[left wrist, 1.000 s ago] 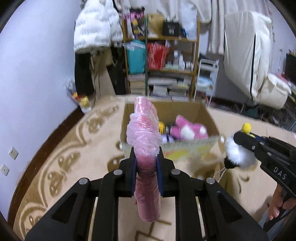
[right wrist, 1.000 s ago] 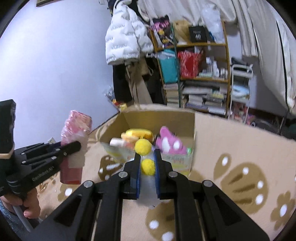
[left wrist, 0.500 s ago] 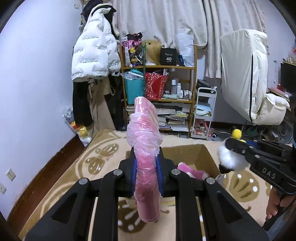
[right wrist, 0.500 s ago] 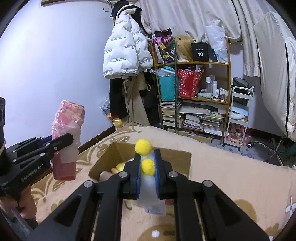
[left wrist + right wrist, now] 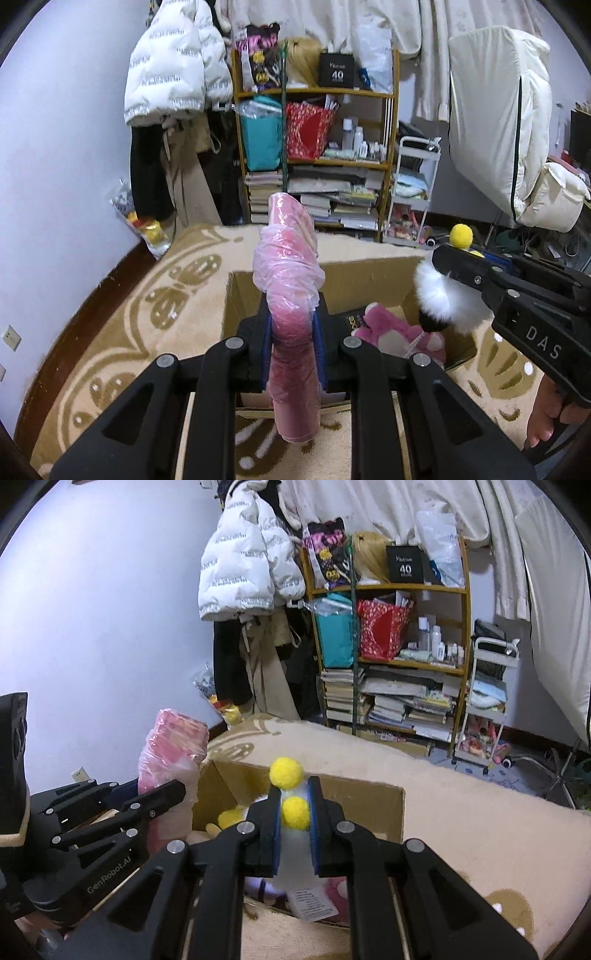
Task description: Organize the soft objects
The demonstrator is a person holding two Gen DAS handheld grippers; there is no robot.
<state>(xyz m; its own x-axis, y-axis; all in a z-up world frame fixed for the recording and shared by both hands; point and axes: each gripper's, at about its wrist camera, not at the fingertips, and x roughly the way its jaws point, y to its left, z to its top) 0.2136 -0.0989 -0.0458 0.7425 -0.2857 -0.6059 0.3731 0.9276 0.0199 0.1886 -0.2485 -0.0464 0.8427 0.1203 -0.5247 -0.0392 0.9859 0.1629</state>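
My left gripper point(image 5: 291, 325) is shut on a pink soft roll wrapped in clear plastic point(image 5: 290, 280), held upright above the near side of an open cardboard box point(image 5: 369, 273). The roll also shows in the right wrist view point(image 5: 173, 749). My right gripper point(image 5: 293, 801) is shut on a white fluffy toy with yellow pompoms point(image 5: 286, 773), held over the box point(image 5: 369, 801); it also shows in the left wrist view point(image 5: 447, 299). A pink plush toy point(image 5: 395, 332) lies inside the box.
The box stands on a beige patterned rug point(image 5: 147, 332). A wooden shelf with books and bags point(image 5: 317, 155) stands at the back, with hanging coats point(image 5: 170, 74) to its left and a white cart point(image 5: 413, 184) to its right.
Both grippers have tilted down a little and moved closer to the box, so more of its inside shows. Both still hold their objects.
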